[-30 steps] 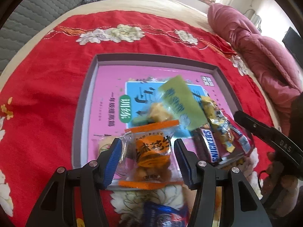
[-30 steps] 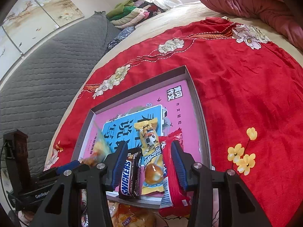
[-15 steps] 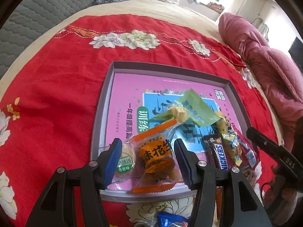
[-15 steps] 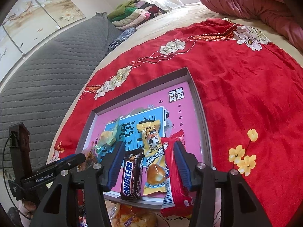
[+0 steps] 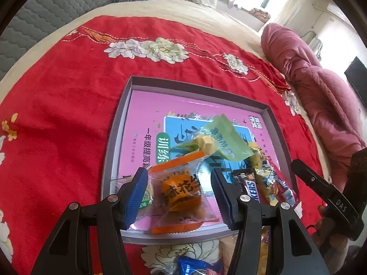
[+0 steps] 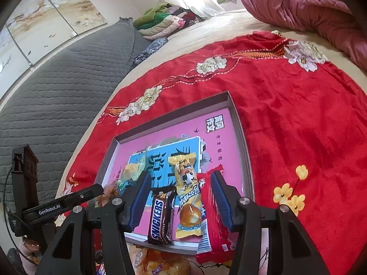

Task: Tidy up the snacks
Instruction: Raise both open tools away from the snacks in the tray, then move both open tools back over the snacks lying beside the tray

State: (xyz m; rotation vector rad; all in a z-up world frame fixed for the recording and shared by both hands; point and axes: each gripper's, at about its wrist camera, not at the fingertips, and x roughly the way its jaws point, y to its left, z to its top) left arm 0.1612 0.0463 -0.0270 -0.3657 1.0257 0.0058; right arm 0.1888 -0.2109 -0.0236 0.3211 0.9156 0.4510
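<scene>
A grey-rimmed tray (image 5: 115,137) with a pink printed bottom lies on the red cloth. My left gripper (image 5: 179,194) is shut on an orange snack packet (image 5: 181,194) low over the tray's near edge, beside a small round green-labelled biscuit (image 5: 146,198). A green packet (image 5: 224,137) lies further in. My right gripper (image 6: 181,197) straddles a Snickers bar (image 6: 160,217), a yellow packet (image 6: 188,197) and a red packet (image 6: 211,215), which lie side by side at the tray's (image 6: 174,114) near right. Its jaws are opening, and the pads are not pressing on the three.
A blue packet (image 5: 195,268) and a yellow-orange bag (image 6: 160,263) lie on the red floral cloth (image 5: 57,114) just outside the tray's near rim. A pink quilt (image 5: 321,80) is bunched at the right. A grey padded headboard (image 6: 57,80) stands at the left.
The orange packet, still between my left pads, has come from over the tray's near rim to further inside the tray. My right jaws have spread wider around the three bars, which stay put.
</scene>
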